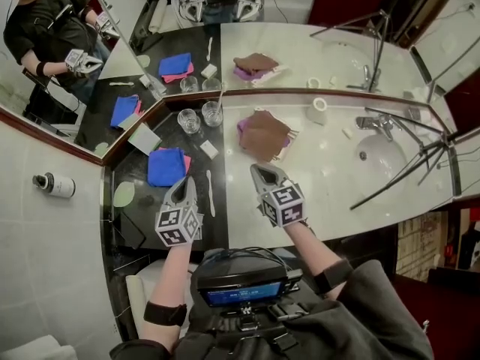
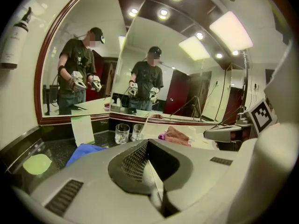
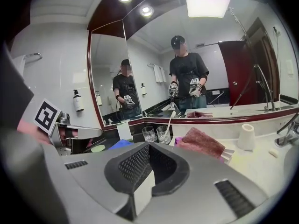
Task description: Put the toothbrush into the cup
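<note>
Head view: a slim white toothbrush [image 1: 210, 193] lies flat on the glossy dark table [image 1: 150, 210], between the left hand-held gripper [image 1: 184, 183] and the right hand-held gripper [image 1: 264, 172]. Left gripper view: ribbed jaws pressed together, empty. Right gripper view: jaws likewise closed on nothing; only here a second toothbrush [image 3: 169, 121] shows plainly, leaning in a clear glass tumbler [image 3: 164, 134].

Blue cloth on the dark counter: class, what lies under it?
A pink cloth lies under the blue cloth. Only a strip of it shows, along the blue cloth's right and far edges. The rest of it, and anything beneath, is covered.
</note>
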A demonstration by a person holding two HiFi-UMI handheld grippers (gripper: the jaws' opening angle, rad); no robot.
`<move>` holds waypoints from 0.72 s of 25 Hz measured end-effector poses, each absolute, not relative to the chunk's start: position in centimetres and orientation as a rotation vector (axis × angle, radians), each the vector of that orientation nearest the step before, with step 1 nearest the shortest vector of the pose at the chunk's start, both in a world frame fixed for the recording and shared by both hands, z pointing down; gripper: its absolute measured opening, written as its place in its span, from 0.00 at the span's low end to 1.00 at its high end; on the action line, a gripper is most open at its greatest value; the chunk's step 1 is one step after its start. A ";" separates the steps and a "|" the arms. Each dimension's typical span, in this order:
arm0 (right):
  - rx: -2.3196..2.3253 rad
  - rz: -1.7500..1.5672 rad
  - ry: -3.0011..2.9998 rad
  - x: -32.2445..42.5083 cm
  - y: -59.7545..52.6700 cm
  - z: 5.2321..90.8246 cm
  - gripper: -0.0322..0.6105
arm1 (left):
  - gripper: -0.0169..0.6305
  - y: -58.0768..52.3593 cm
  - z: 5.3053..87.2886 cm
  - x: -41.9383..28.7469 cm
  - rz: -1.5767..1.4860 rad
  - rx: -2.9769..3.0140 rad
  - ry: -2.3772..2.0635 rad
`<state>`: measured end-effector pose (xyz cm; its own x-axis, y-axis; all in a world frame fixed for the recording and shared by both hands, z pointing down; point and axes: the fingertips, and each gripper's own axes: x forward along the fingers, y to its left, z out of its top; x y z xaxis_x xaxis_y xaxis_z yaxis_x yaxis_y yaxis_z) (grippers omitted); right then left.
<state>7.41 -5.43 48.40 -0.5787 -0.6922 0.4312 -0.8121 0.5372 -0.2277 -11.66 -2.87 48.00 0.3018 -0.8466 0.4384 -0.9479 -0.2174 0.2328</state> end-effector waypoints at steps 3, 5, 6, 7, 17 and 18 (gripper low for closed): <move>1.256 0.635 -2.477 7.2 -5.3 49.0 0.08 | 0.03 -2.8 48.2 -11.8 0.315 2.114 -1.603; 1.250 0.659 -2.463 6.7 -5.2 49.5 0.08 | 0.03 -2.8 48.2 -11.9 0.319 2.113 -1.600; 1.250 0.671 -2.452 6.5 -5.2 49.8 0.08 | 0.03 -2.9 48.2 -12.0 0.320 2.112 -1.598; 1.252 0.681 -2.435 6.2 -5.2 50.1 0.08 | 0.03 -2.9 48.3 -12.1 0.321 2.112 -1.596; 1.096 0.873 -2.097 0.0 -2.9 57.9 0.27 | 0.03 -3.5 50.2 -15.9 0.353 2.116 -1.553; 1.078 0.893 -2.066 -0.9 -2.8 58.5 0.28 | 0.03 -3.5 50.6 -16.3 0.353 2.113 -1.545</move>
